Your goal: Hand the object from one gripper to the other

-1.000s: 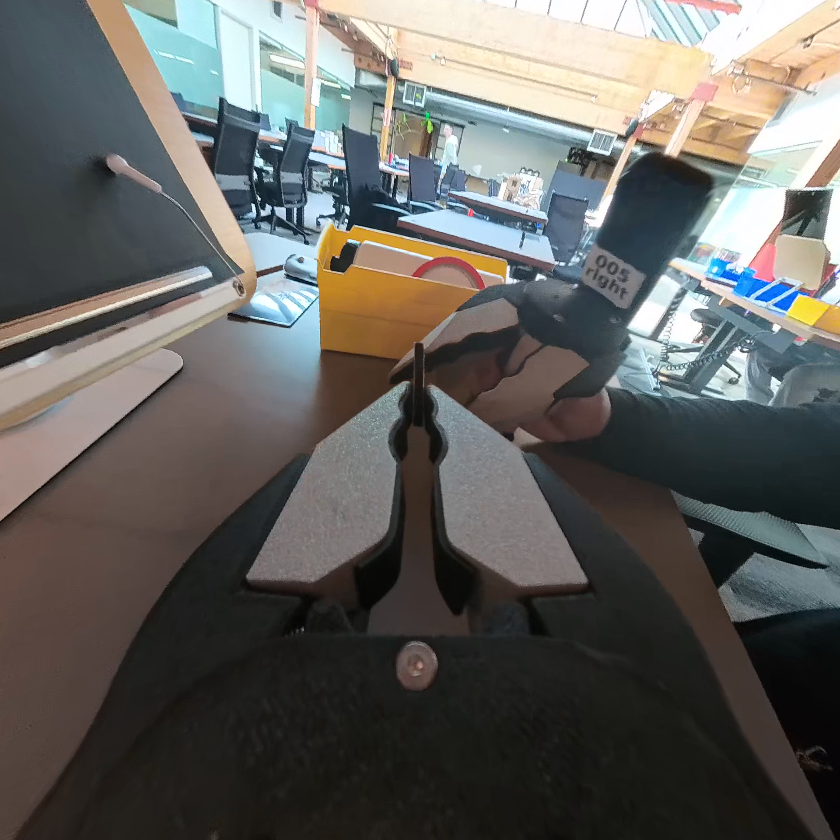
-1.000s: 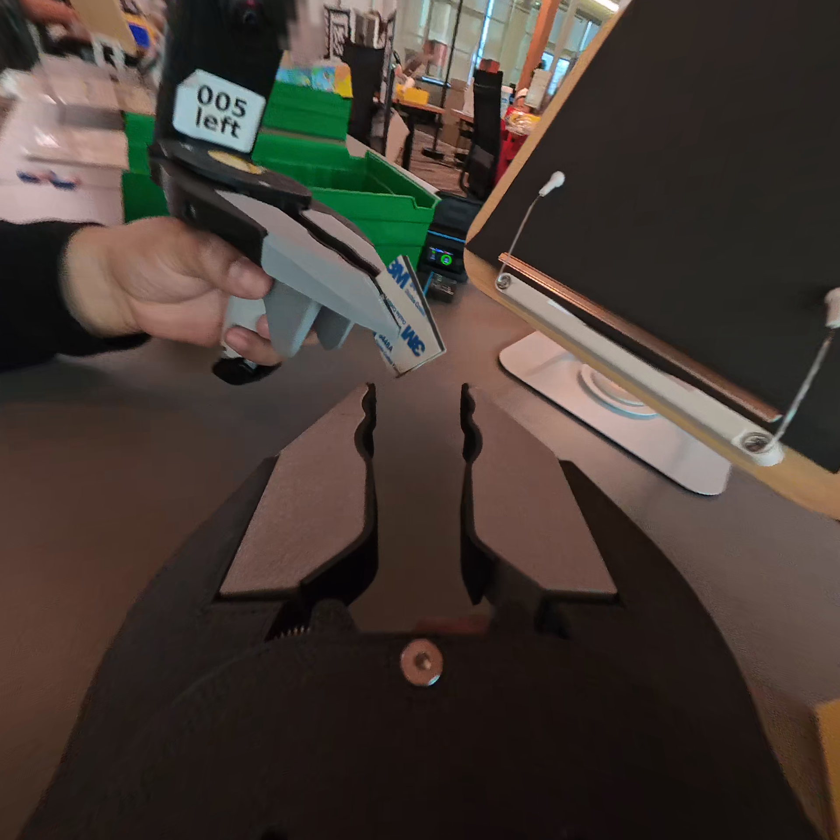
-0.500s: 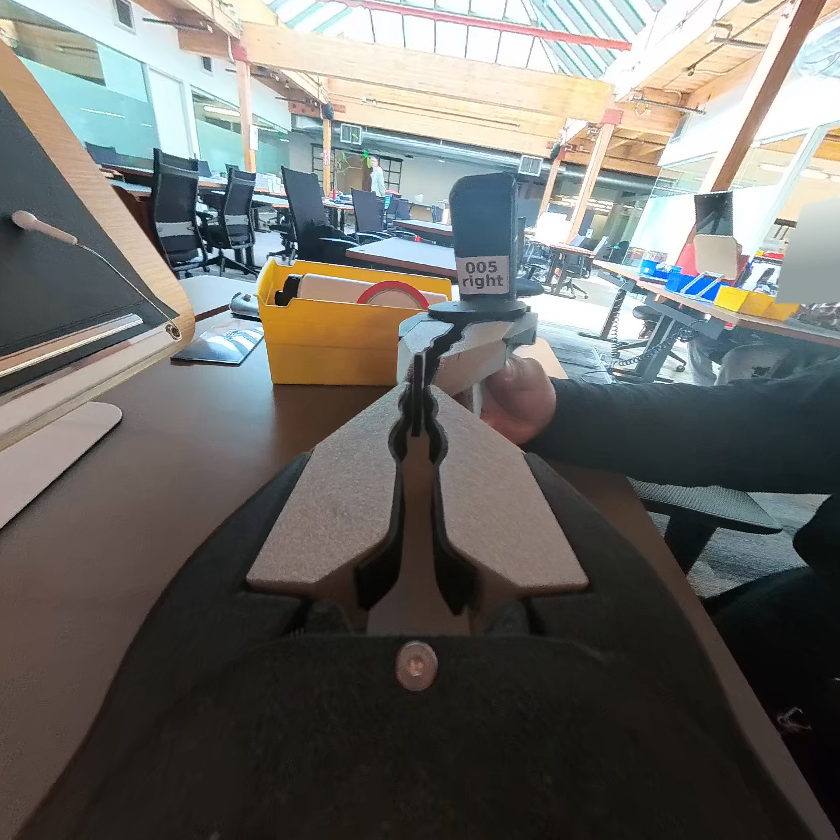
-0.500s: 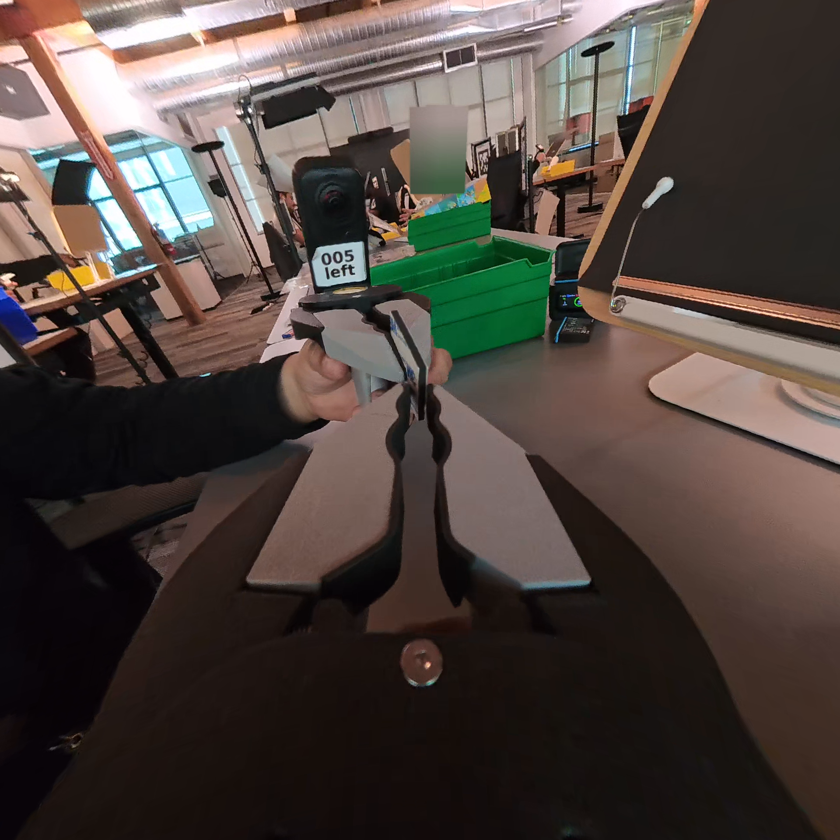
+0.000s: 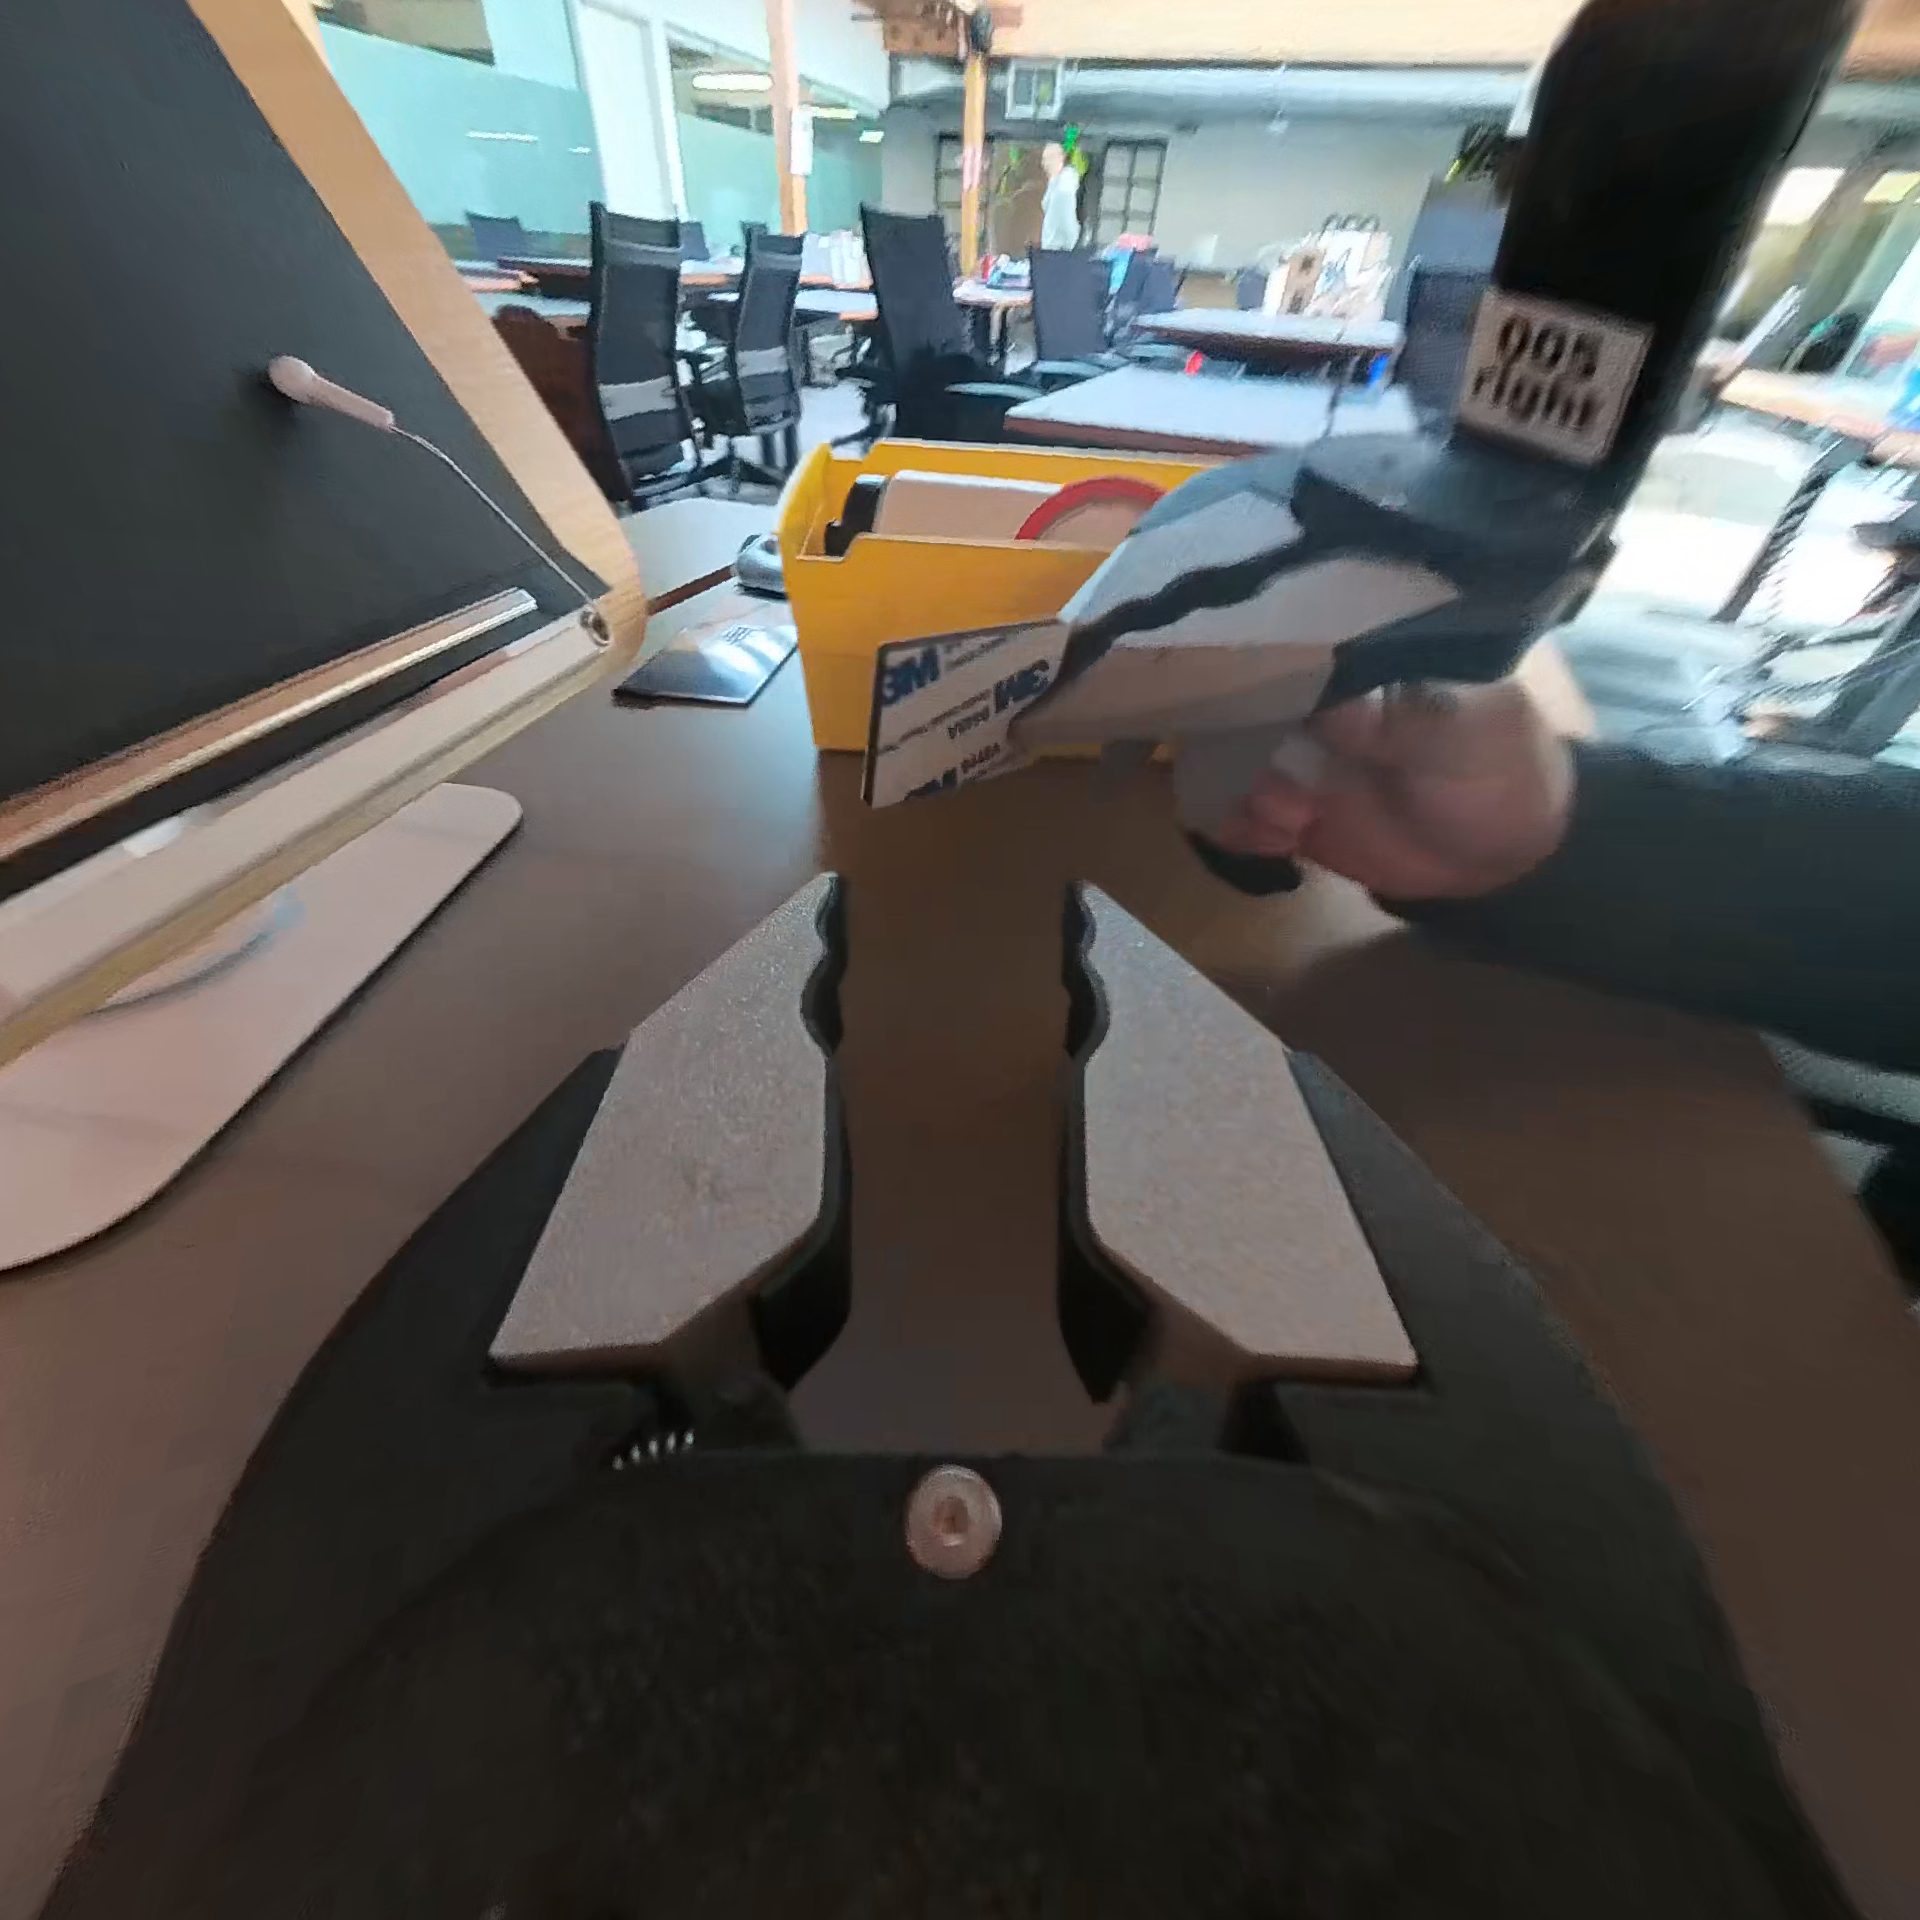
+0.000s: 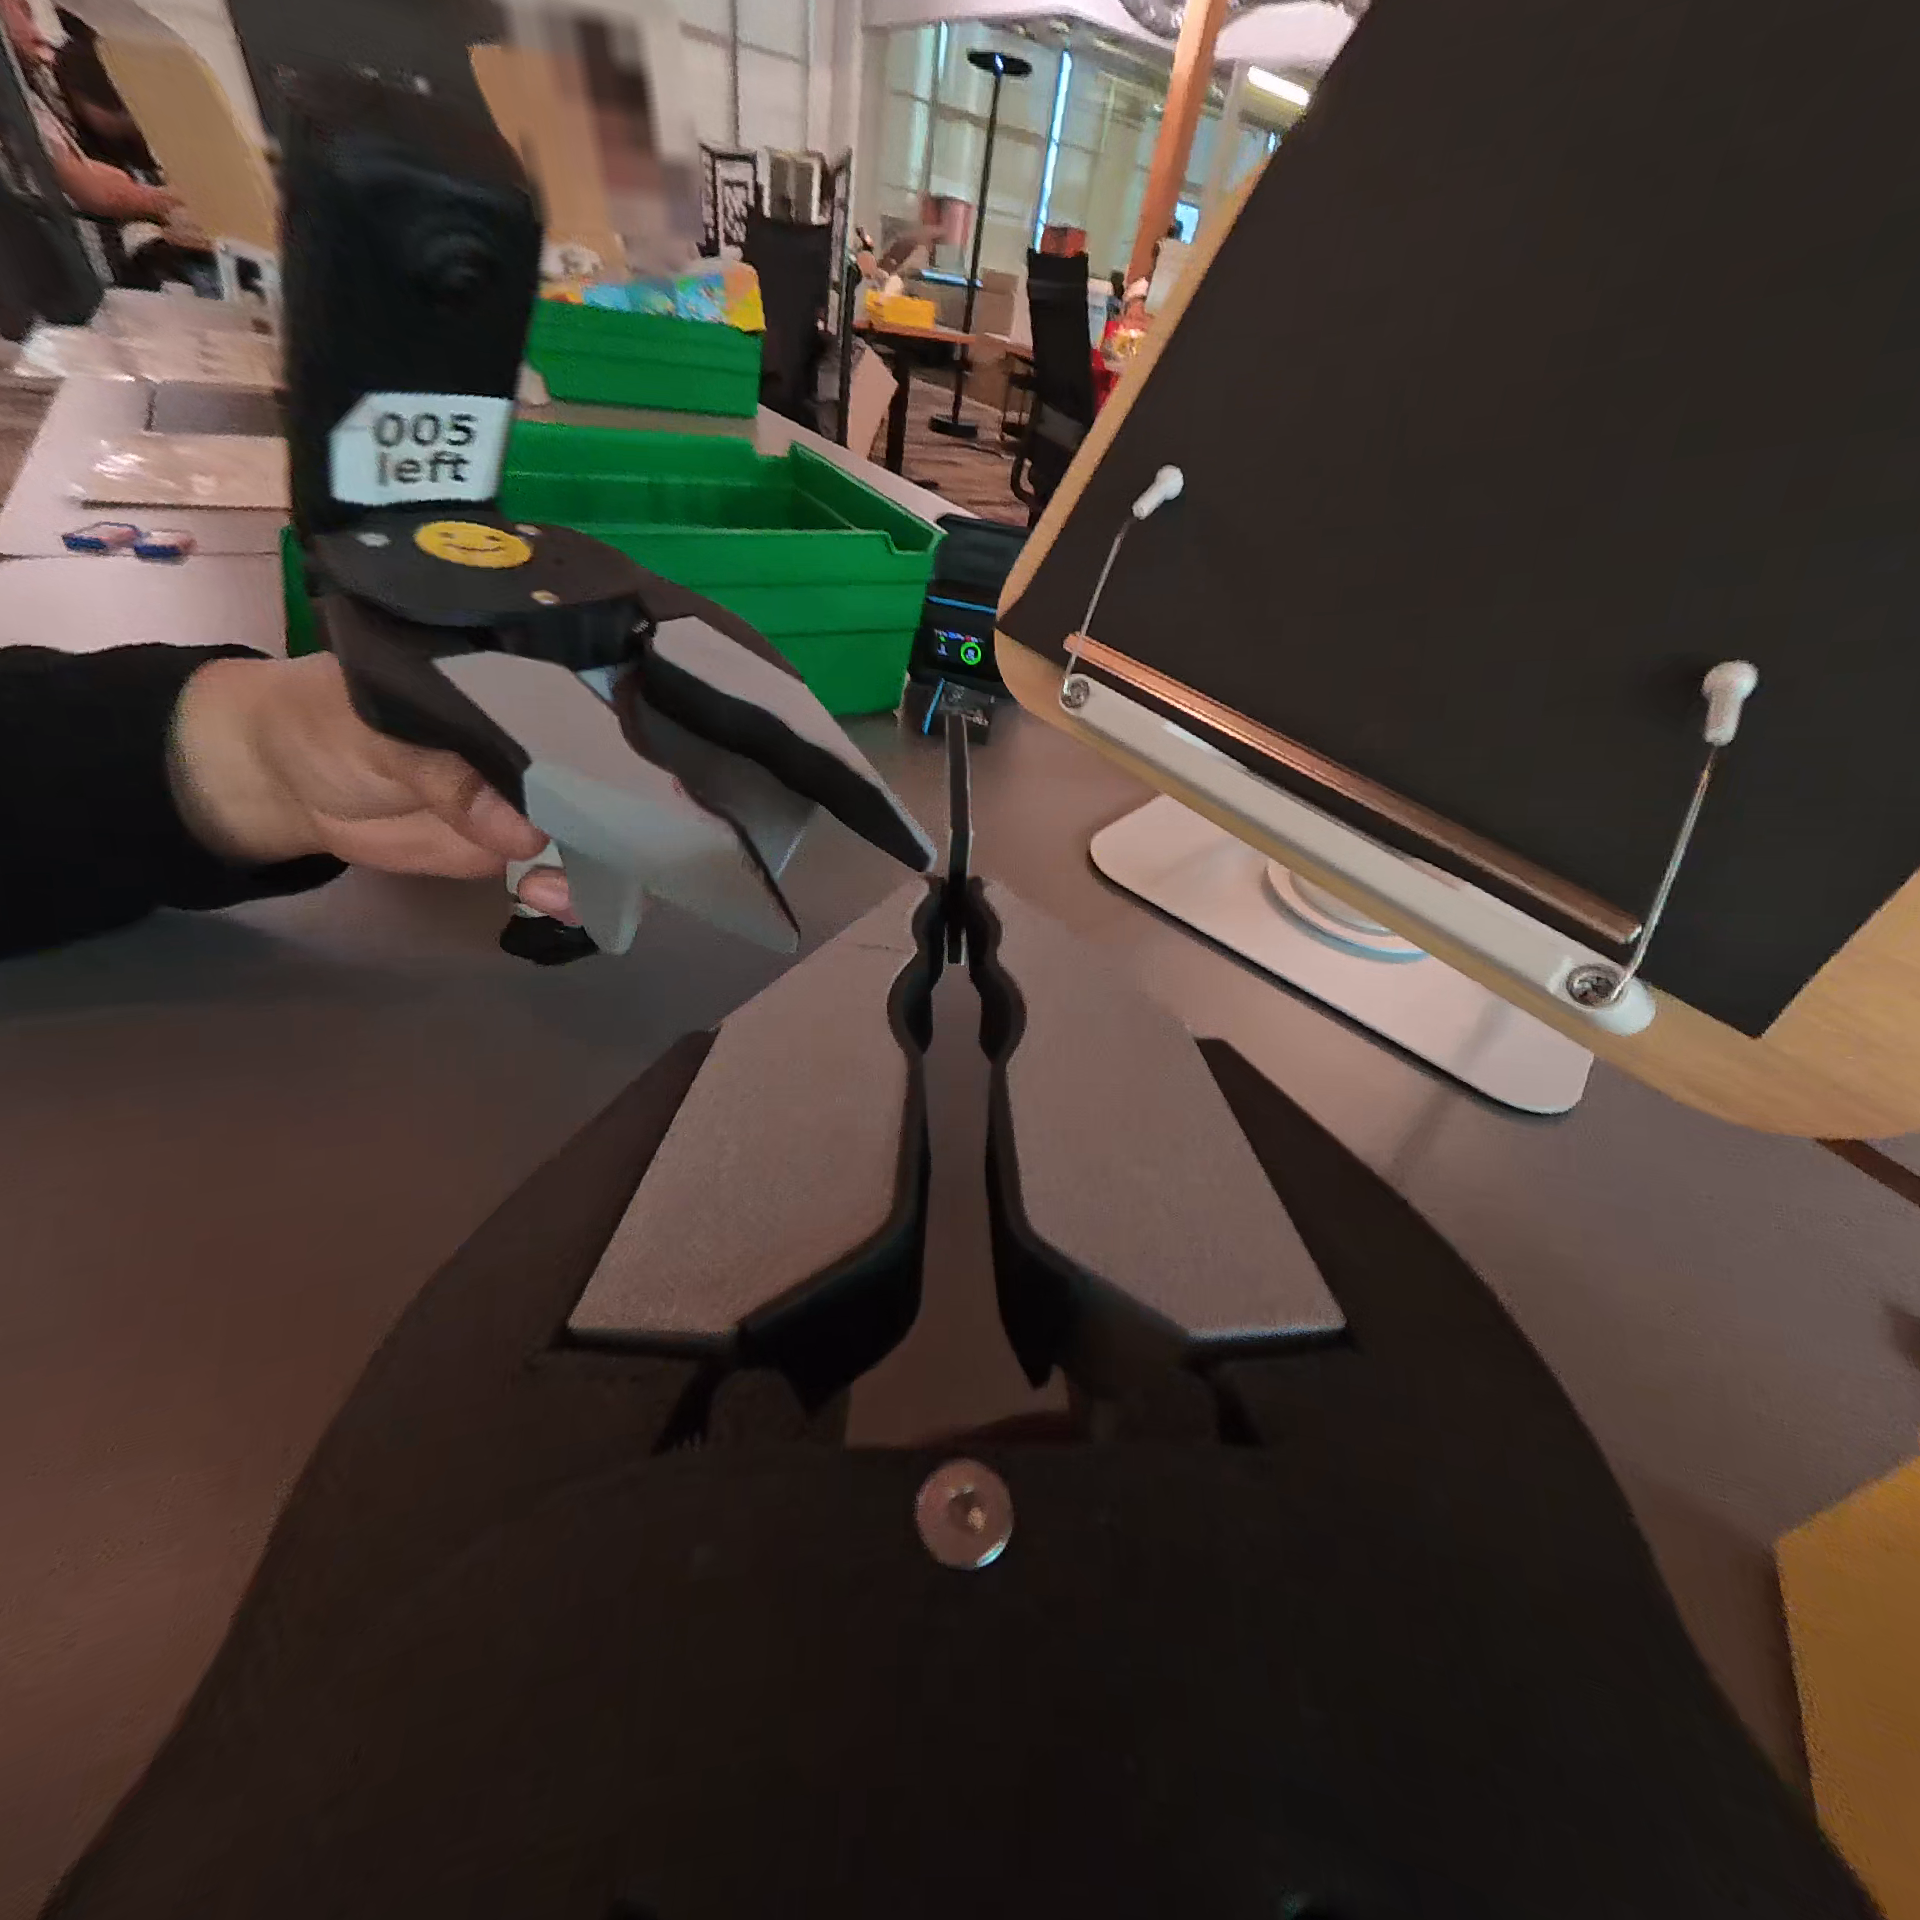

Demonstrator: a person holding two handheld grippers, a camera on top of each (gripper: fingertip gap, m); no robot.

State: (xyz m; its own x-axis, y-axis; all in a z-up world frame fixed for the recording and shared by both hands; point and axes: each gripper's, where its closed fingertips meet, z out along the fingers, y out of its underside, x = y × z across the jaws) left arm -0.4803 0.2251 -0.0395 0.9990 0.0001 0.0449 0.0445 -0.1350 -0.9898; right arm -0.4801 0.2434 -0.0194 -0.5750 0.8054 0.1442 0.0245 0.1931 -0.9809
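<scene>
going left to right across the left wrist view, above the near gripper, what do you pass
tilted black board on a white stand → yellow plastic bin → flat white printed card → right gripper gripping it → hand

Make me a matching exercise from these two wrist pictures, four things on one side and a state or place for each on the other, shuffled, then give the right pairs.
Things
1. left gripper
2. right gripper
3. flat card
4. yellow bin

States or places
A. shut on a thin flat piece
B. stands on the table behind the card, with a red-rimmed roll inside
C. open, nothing between its fingers
D. held off the table, seen edge-on in the right wrist view

Pairs: 1-C, 2-A, 3-D, 4-B
</scene>
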